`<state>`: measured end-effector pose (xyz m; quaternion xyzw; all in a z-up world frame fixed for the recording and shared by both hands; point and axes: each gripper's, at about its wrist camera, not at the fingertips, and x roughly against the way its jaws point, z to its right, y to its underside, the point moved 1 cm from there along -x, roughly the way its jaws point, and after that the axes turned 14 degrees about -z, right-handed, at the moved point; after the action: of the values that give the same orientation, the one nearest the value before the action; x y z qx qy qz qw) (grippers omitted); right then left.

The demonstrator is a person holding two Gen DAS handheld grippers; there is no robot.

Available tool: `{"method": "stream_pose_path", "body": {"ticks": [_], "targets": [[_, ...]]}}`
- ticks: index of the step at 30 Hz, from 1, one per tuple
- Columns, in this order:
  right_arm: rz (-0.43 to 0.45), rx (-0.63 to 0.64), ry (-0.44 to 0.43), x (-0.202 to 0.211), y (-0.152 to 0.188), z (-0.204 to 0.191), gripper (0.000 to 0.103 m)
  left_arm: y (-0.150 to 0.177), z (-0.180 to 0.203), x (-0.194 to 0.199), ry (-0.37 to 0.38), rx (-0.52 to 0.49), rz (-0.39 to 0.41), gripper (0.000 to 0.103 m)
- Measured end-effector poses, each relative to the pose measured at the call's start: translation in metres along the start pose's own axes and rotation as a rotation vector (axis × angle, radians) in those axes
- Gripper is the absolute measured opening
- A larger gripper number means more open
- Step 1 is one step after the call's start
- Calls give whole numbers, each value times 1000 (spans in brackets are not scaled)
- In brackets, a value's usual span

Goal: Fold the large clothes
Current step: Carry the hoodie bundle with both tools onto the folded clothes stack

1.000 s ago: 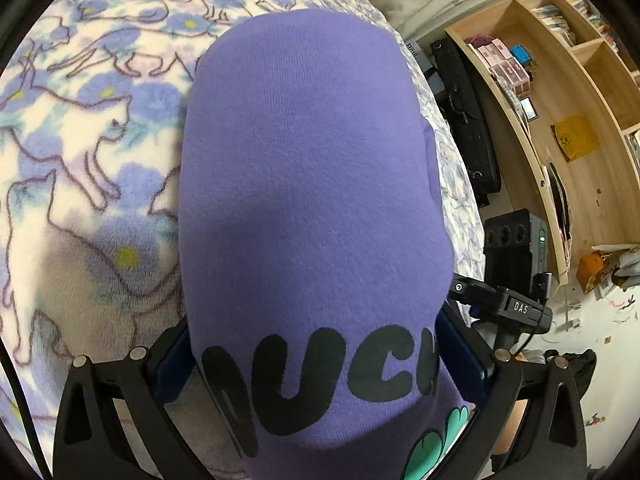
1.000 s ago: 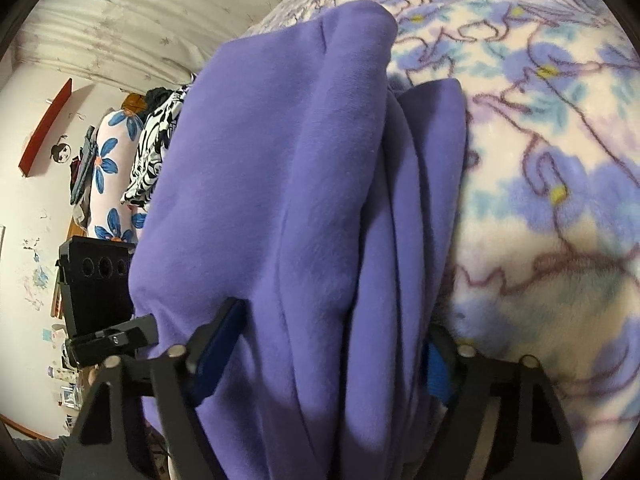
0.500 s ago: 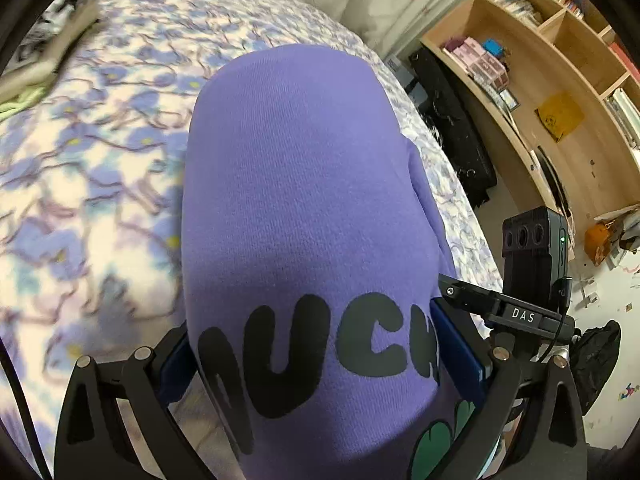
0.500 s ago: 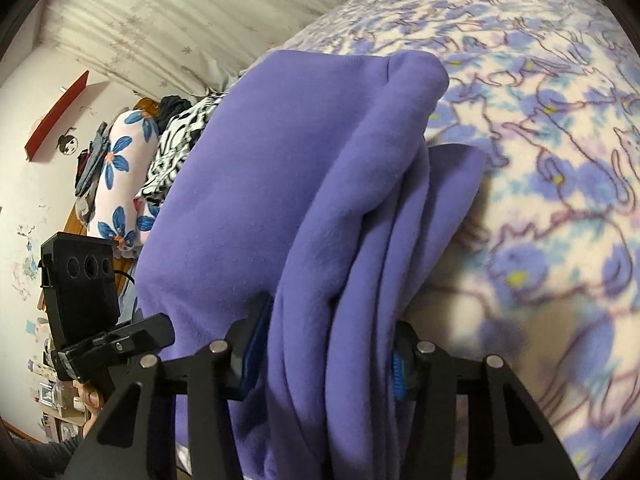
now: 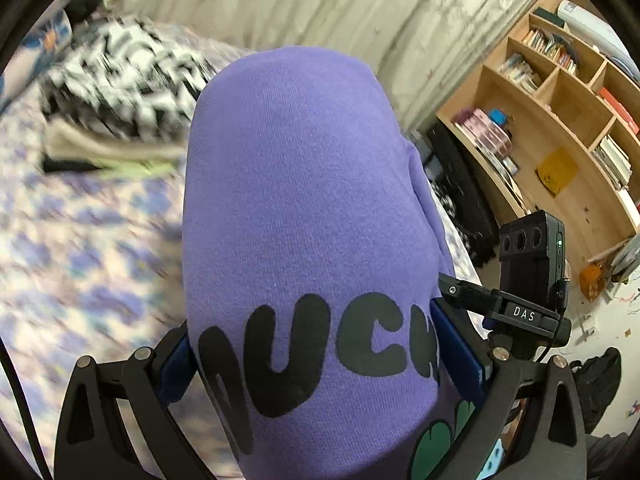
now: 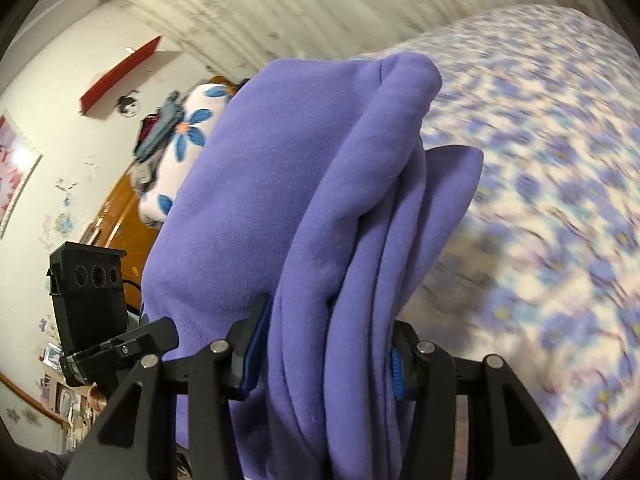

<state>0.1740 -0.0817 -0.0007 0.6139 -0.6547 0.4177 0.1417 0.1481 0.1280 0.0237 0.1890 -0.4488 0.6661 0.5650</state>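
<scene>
Folded purple fleece sweatshirt [image 5: 296, 208] with black lettering: clamped in my left gripper [image 5: 316, 344]. My right gripper [image 6: 324, 344] pinches its bunched layers, above a blue-flowered blanket [image 6: 560, 208].

This is a bedroom in a home. A big bed [image 6: 560, 160] fills much of the room, and it has a soft blanket [image 5: 80, 248] with purple and blue flowers on it. A pile of clothes [image 5: 116, 92] sits on the bed, with a black and white one on top. A pale curtain [image 5: 320, 4] hangs behind the bed. On one side stands a wooden bookshelf [image 5: 560, 120] full of books and small boxes. On the other side a pillow with blue flowers [image 6: 188, 136] lies near a wooden headboard [image 6: 120, 216]. A picture [image 6: 16, 160] and a red shelf [image 6: 120, 70] hang on the white wall. Small things lie on the floor [image 5: 600, 320].
</scene>
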Motion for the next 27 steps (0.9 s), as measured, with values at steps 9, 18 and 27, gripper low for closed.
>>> {"method": "stream_pose_path", "body": {"ticks": [9,18,27], "targets": [[51,51,-70,-65,-135,-59,49,-139,-81,84,-126,-87,62,101],[122,58,-112,-159,-282,-64,49,-300,-171,86,-244,-173,77,101],[48,-55,-21,-277,-337,5,49,-373,-303,3,-293,-68,-8,103]]}}
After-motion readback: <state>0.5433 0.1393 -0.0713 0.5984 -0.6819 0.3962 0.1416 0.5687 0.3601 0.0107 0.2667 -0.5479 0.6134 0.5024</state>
